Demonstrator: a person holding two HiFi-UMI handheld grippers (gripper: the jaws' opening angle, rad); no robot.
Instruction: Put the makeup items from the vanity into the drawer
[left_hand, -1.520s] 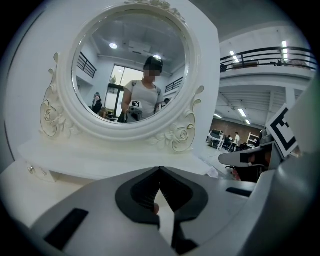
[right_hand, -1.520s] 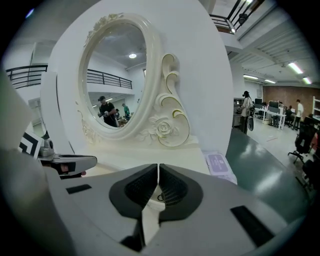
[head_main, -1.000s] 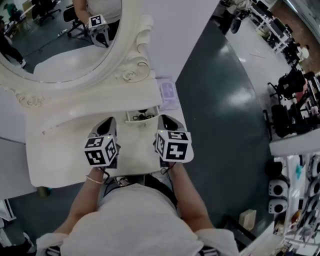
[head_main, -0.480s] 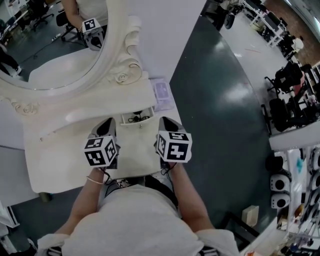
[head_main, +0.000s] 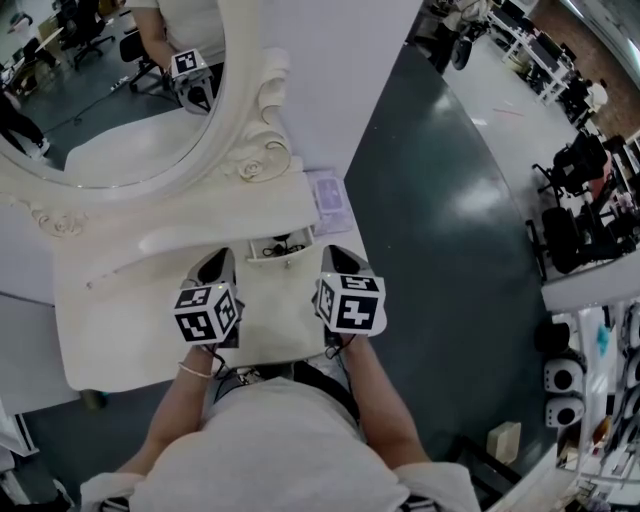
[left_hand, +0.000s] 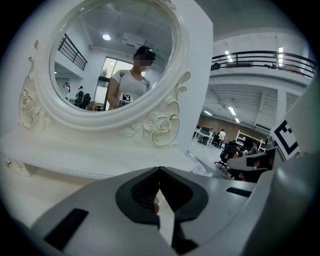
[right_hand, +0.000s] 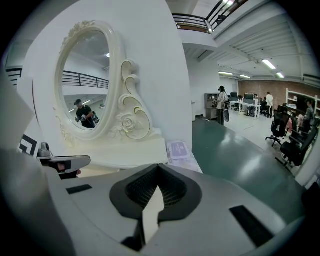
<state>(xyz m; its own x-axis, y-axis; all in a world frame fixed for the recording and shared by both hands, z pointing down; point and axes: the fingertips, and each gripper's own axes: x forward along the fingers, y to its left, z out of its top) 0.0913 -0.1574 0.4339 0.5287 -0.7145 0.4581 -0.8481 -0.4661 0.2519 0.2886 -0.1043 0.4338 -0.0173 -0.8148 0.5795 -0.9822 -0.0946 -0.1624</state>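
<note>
Both the left gripper and the right gripper are clenched tight with nothing in them, hovering over the vanity top on either side of the small open drawer. My worry is the pale purple packet. It lies flat at the vanity's back right corner, right by the edge, so a clumsy nudge could slide it onto the floor. It looks thin and rectangular, probably awkward to pinch. Some dark bits already sit in the drawer.

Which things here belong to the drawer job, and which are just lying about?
Job: vanity, open drawer with dark items inside, pale purple packet, left gripper and right gripper, both shut.
Lying about: mirror, office chairs.
</note>
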